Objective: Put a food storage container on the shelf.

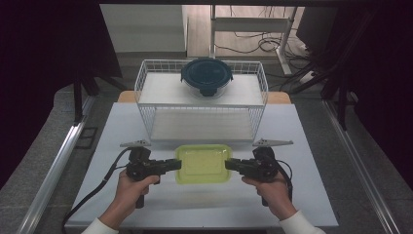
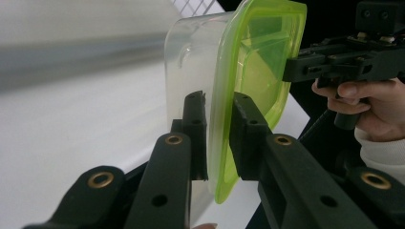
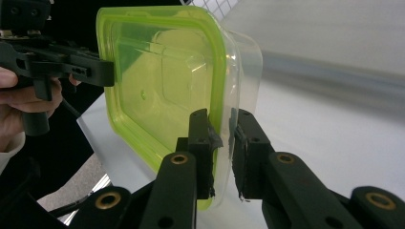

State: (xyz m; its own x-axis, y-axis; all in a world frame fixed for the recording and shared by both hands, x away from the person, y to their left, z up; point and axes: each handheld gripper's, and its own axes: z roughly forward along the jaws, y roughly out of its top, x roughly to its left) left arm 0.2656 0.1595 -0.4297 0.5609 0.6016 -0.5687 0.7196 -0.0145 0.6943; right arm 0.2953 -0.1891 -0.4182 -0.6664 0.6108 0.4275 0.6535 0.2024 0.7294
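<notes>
With my left gripper (image 1: 176, 165) and right gripper (image 1: 230, 165) each clamped on an end rim of the green-lidded box (image 1: 203, 164), held just above the near table (image 1: 146, 126), uneven lifting could tilt it loose.

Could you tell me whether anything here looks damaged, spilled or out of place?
Nothing stands out. The green-lidded container looks intact and level, gripped at its ends by the left gripper and right gripper. The round container sits upright on the wire rack.
</notes>
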